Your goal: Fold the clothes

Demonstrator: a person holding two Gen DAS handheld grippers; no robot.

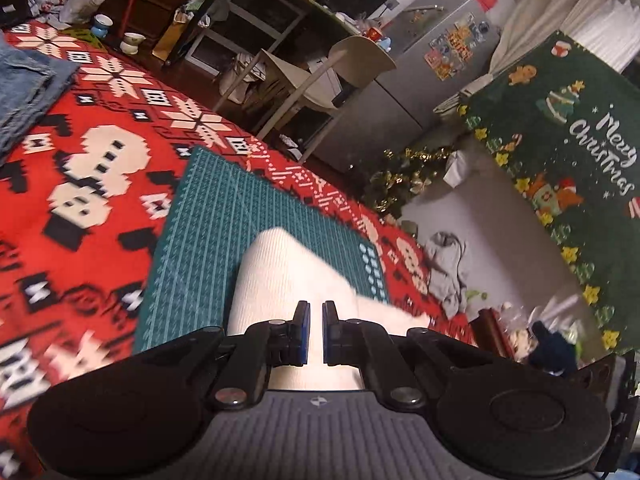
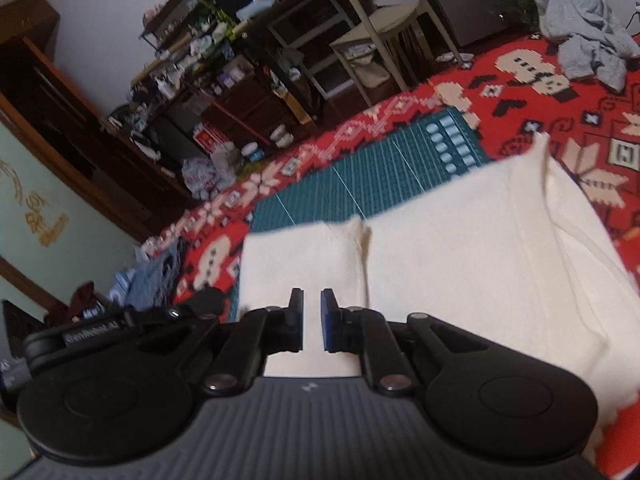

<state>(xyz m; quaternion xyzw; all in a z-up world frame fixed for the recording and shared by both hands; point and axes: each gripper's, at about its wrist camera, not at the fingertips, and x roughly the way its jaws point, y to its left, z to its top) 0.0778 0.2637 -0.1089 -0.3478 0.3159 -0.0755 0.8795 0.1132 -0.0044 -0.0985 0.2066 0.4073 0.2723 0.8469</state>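
A white ribbed garment (image 2: 472,248) lies on a teal cutting mat (image 2: 384,160), with one part folded over at its left (image 2: 304,256). My right gripper (image 2: 311,300) hovers low over that folded part, its jaws a narrow gap apart, and white cloth shows through the gap. In the left wrist view the same white garment (image 1: 280,272) runs from the mat (image 1: 224,216) up under my left gripper (image 1: 316,312). Its blue pads (image 1: 306,332) are also slightly apart, and I see no cloth pinched between them.
The mat lies on a red patterned blanket (image 1: 100,152). Folded denim (image 1: 24,84) sits at the blanket's far left and a crumpled grey garment (image 2: 588,28) at its right. Beyond the blanket's edge are a white chair (image 1: 320,76), shelves and a fridge (image 1: 424,64).
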